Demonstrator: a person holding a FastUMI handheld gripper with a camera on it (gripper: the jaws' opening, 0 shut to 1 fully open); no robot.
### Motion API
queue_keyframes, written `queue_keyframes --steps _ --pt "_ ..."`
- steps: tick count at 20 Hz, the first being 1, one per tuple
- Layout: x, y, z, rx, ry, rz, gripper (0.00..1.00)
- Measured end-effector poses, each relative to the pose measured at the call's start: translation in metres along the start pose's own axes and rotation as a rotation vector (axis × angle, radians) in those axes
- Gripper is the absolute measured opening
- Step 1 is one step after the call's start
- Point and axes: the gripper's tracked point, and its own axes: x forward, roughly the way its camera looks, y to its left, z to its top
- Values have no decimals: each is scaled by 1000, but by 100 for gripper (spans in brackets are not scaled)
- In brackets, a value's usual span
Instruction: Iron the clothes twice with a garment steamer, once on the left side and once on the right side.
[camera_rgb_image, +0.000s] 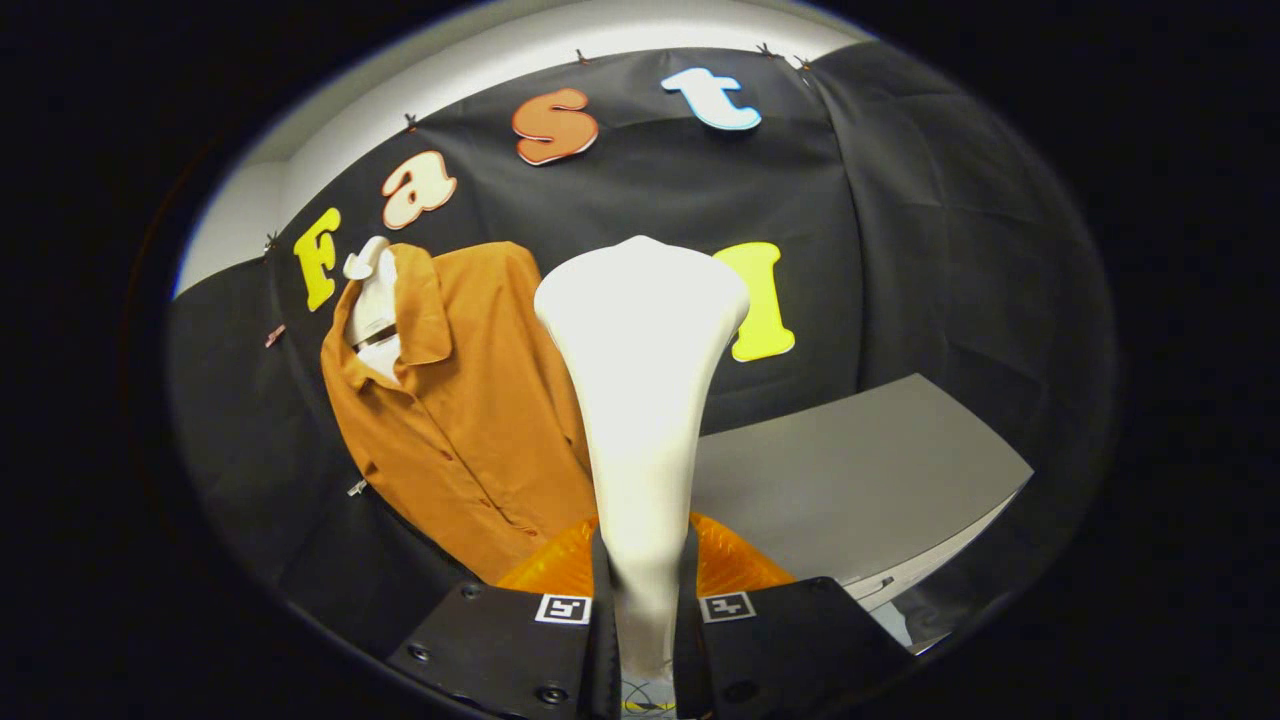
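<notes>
hanging on the booth wall, beyond and to the left of the steamer: orange shirt on a white hanger, collar up, buttons down the front. to the right of the steamer, lower down: grey tabletop. upright between the fingers: white garment steamer, flared head on top, narrow handle below. gripper levelled forward, pinching the steamer's handle from both sides.

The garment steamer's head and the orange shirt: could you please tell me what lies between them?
Nothing: in the gripper view the stretch looks bare. The garment steamer, clamped between the gripper jaws, partly overlaps the hanging orange shirt; whether they touch is unclear.
</notes>
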Motion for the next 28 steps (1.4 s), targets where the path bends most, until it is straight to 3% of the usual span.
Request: queue_keyframes --steps 5,11,20,28 --pt "3 65 -2 -93 -60 -1 24" --pt "43 113 -30 -127 -44 -7 24" --pt "124 134 -61 -163 -26 -37 24" --pt "151 131 -64 -170 -24 -58 24"
